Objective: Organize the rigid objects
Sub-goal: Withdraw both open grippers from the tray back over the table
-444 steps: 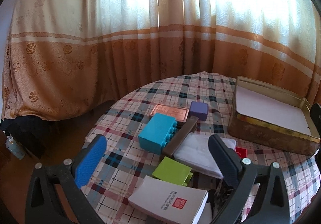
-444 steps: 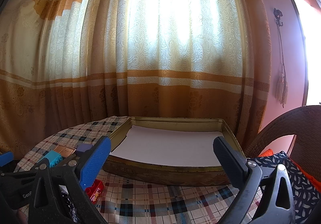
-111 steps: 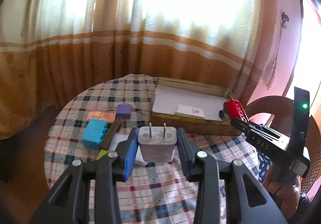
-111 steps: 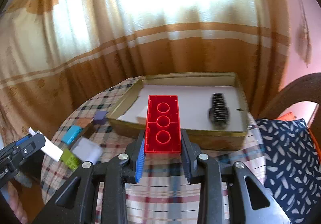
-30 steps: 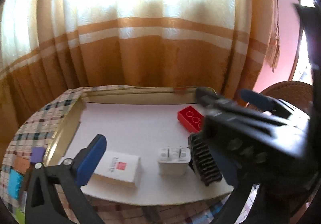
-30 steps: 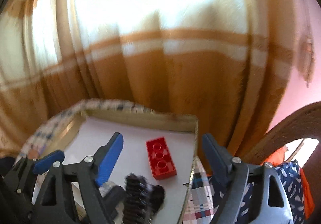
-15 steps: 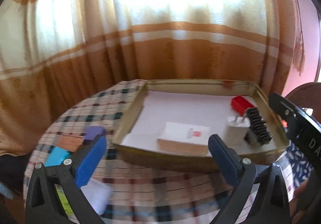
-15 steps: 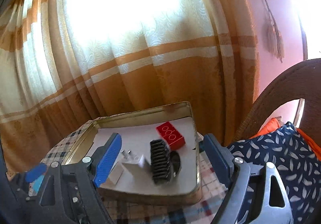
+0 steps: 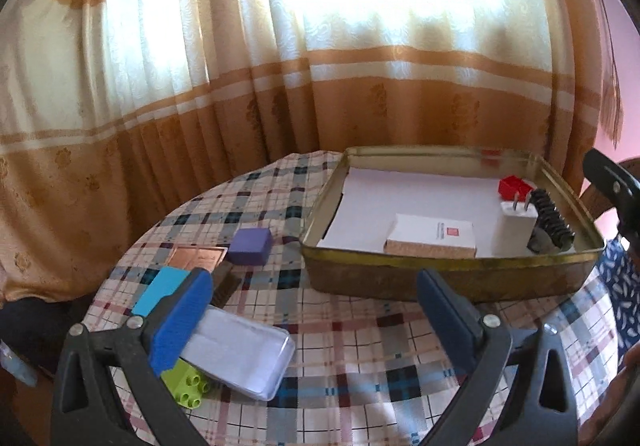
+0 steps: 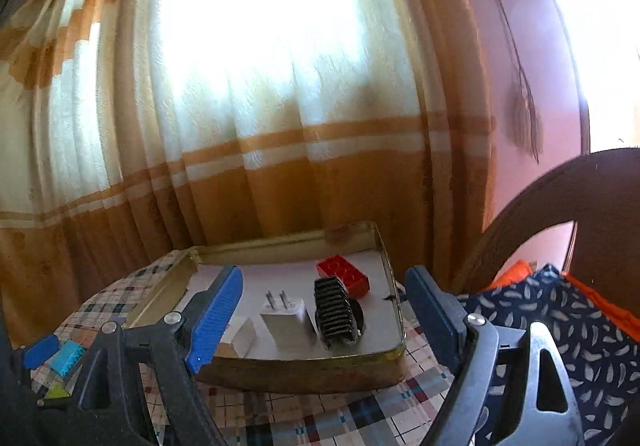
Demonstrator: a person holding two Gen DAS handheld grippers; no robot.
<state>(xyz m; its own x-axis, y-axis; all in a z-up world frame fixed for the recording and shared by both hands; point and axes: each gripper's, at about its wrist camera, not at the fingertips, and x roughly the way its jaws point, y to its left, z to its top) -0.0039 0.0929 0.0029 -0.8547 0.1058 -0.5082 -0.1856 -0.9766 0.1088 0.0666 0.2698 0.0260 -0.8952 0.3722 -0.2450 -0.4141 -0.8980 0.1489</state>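
Observation:
A gold tin tray (image 9: 440,278) (image 10: 304,370) stands on the checked table. In it lie a white booklet (image 9: 432,240), a white plug charger (image 9: 514,228) (image 10: 286,320), a black ribbed clip (image 9: 550,220) (image 10: 334,312) and a red brick (image 9: 514,186) (image 10: 344,274). My left gripper (image 9: 312,306) is open and empty, in front of the tray. My right gripper (image 10: 324,310) is open and empty at the tray's near right side. On the cloth at the left lie a clear plastic box (image 9: 240,350), a lime brick (image 9: 186,384), a blue brick (image 9: 160,290), a purple block (image 9: 250,246) and a copper plate (image 9: 196,256).
Orange and cream curtains hang behind the round table (image 9: 360,366). A wicker chair (image 10: 560,206) with a dark patterned cushion (image 10: 560,326) stands at the right. A dark brown bar (image 9: 226,288) lies beside the blue brick.
Both grippers have pulled back from the tray, open and empty. The left view has swung left, so the loose items on the cloth show again. Charger and red brick stay in the tray.

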